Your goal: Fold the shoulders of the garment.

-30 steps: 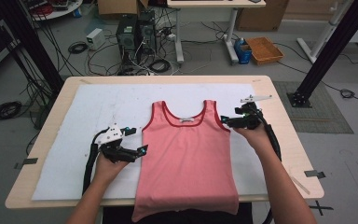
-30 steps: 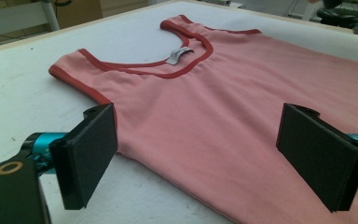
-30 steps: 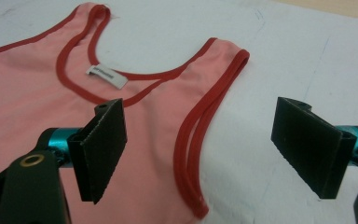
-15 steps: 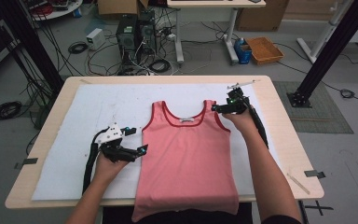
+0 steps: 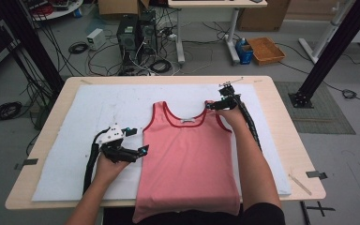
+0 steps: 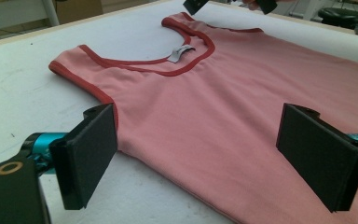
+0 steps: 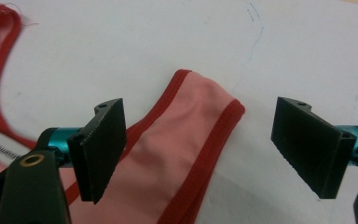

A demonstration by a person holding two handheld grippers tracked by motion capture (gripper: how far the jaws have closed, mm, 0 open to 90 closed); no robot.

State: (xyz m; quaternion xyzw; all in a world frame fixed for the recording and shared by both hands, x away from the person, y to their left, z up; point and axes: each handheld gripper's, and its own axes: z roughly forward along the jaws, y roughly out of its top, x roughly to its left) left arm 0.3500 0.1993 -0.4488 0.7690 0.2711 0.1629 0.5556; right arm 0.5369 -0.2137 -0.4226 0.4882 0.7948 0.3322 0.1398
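tank top [image 5: 190, 154] flat on white mat [image 5: 75, 117]; both grippers open, unobstructed.

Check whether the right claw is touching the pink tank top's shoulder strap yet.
Cannot tell. In the right gripper view the right claw stands open, jaws either side of the red-trimmed pink cotton tank top's shoulder strap, but height above the fabric isn't readable.

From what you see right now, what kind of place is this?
Probably a lab or workshop: a computer tower stands amid loose cables on the floor, behind a wooden table where a pink tank top lies.
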